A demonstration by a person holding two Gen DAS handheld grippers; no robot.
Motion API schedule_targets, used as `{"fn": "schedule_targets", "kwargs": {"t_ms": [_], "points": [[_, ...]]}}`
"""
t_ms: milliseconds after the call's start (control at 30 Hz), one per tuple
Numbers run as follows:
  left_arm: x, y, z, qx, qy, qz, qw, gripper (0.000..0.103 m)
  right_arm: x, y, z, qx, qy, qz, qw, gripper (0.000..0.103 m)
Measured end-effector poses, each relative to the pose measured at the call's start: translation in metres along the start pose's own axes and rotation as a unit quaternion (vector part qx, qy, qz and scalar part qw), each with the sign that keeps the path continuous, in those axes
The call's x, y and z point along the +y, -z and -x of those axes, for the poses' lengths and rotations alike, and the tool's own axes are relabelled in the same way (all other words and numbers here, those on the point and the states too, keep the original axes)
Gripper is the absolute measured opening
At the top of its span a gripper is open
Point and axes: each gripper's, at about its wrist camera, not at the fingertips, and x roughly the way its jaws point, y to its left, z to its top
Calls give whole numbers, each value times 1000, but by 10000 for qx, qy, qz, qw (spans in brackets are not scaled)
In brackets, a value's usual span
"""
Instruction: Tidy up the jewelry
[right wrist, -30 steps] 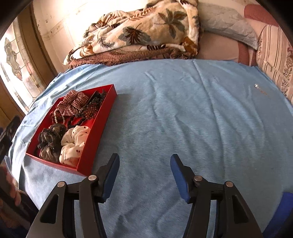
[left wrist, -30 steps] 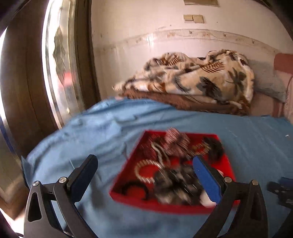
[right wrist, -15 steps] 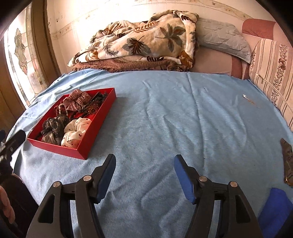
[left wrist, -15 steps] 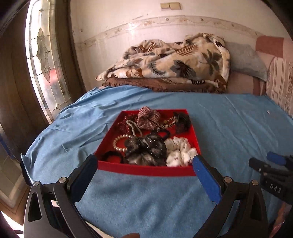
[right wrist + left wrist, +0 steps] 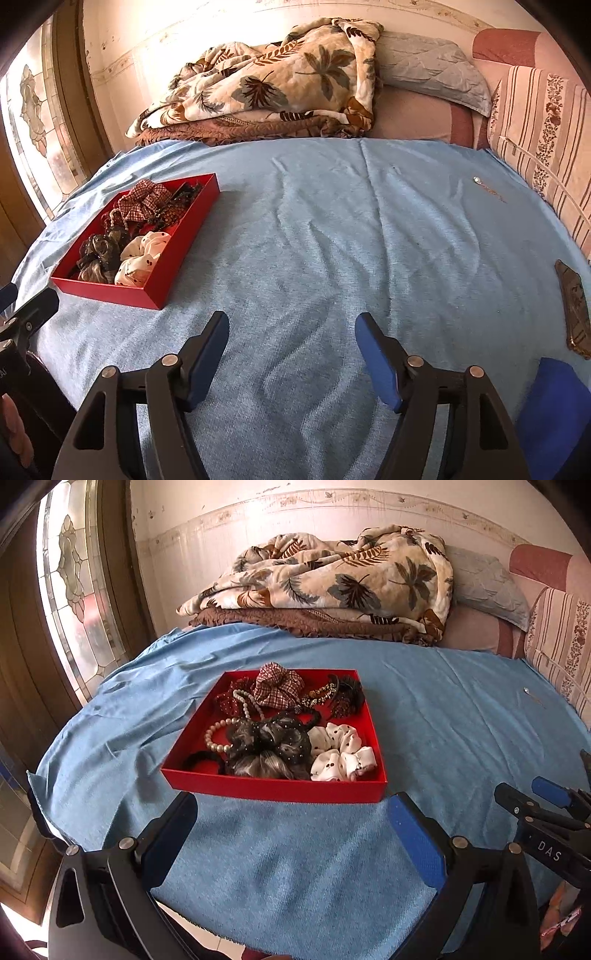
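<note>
A red tray (image 5: 273, 789) (image 5: 177, 251) lies on the blue cloth, filled with hair ties and jewelry: a white spotted scrunchie (image 5: 343, 755) (image 5: 142, 254), a dark netted scrunchie (image 5: 269, 740), a plaid scrunchie (image 5: 279, 688) (image 5: 146, 199) and a pearl bracelet (image 5: 218, 734). My left gripper (image 5: 291, 812) hovers just short of the tray's near wall, open and empty. Over bare cloth to the right of the tray, my right gripper (image 5: 291, 328) has its jaws opening, with nothing between them. A small pin (image 5: 487, 186) (image 5: 532, 696) lies far right on the cloth.
Folded leaf-print blankets (image 5: 332, 579) (image 5: 266, 85) and pillows (image 5: 428, 70) line the back against the wall. A stained-glass window (image 5: 70, 590) is at left. A brown phone-like object (image 5: 574, 314) lies at the cloth's right edge. The right gripper's body (image 5: 546, 827) shows at lower right in the left wrist view.
The left view has swung so the tray sits centred and sharp before the left gripper. The right gripper's jaws have widened and its view has drawn back, showing more cloth and the brown object.
</note>
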Motion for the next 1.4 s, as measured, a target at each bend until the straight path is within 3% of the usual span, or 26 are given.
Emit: {"fn": "schedule_targets", "kwargs": {"t_ms": [1400], "points": [[-1,11,-18,527,532,122,9971,103,10,9,6,-90,149,161,9997,82]]}}
